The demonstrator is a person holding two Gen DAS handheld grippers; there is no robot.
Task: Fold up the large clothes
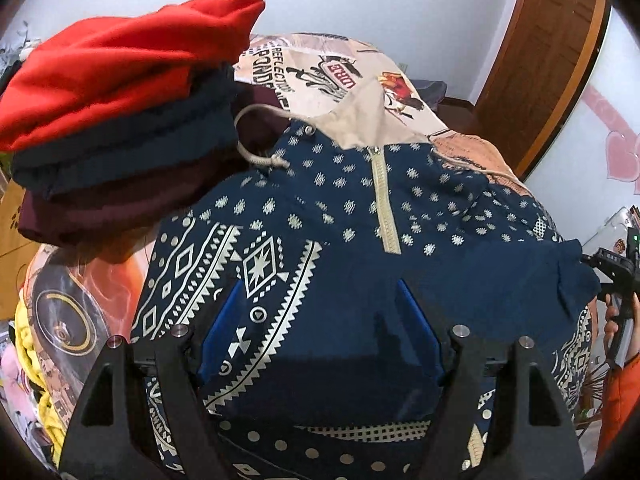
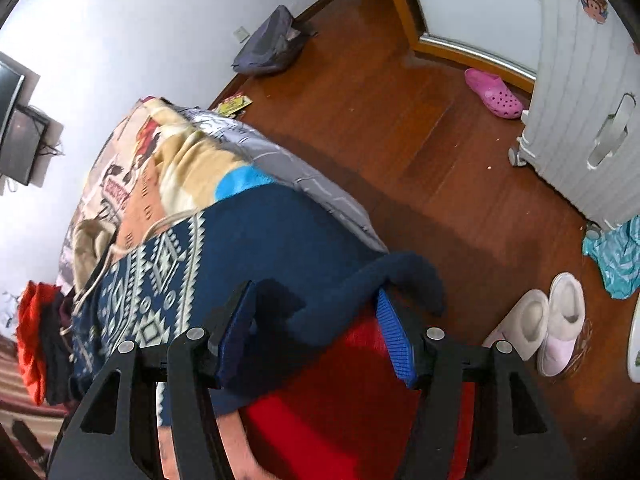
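The left gripper (image 1: 320,320) hangs over the navy patterned hoodie (image 1: 340,216), jaws released, cloth beneath them but unpinched. The hoodie lies spread on the bed (image 1: 320,64), beside a stack of 3 folded garments (image 1: 120,100). The right gripper (image 2: 316,332) has its jaws apart, a navy sleeve (image 2: 400,276) draped loosely between them.

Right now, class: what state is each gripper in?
Left gripper: open above the patterned hoodie.
Right gripper: open, hoodie sleeve draped between its fingers.
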